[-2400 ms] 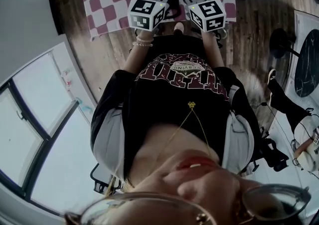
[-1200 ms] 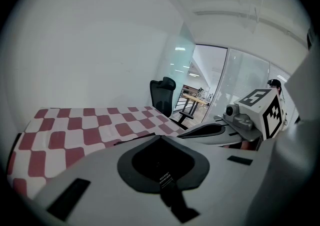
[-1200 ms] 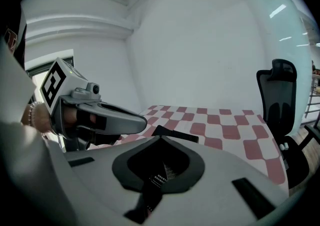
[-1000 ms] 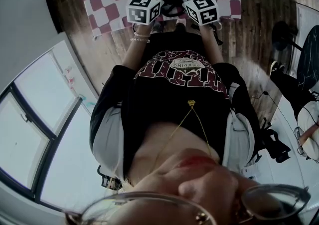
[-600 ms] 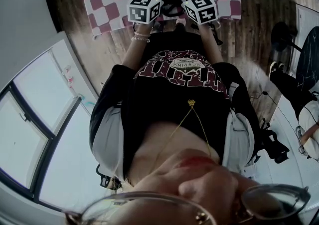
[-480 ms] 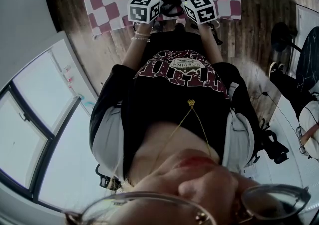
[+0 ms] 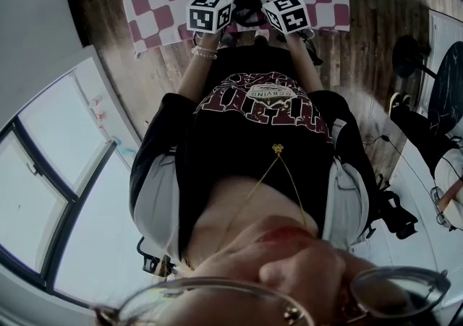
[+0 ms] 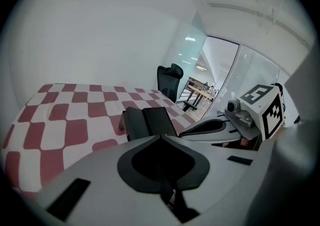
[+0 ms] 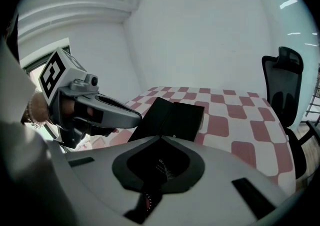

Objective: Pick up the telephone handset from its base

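Left gripper view puts the telephone point(image 8: 150, 122) straight ahead of me. It is a flat black block lying on the checked cloth point(image 8: 65, 120), just beyond the tips of the left gripper point(image 8: 160, 137). That gripper's fingers are pressed together with nothing between them. The right gripper point(image 9: 160, 139) looks the same in its own view, pinched to a point and empty. The two grippers sit near each other, aimed at the phone from either side.

My main worry is reaching in with the fingers closed like this. I think a closed tip would only shove the phone along the cloth, and the cloth could bunch or slide with it. With both grippers this near each other, I could also knock one against the other on the way in. A seam splits the block into two dark slabs side by side, and I cannot tell which is the handset and which the base. A careless pinch across the seam might catch both, or drag the base up too. The black surface also looks smooth, so a shallow grip may slip.

As far as I can judge, the seam and the phone's long axis run away from me, roughly in line with both grippers. Which end is the earpiece I cannot make out.
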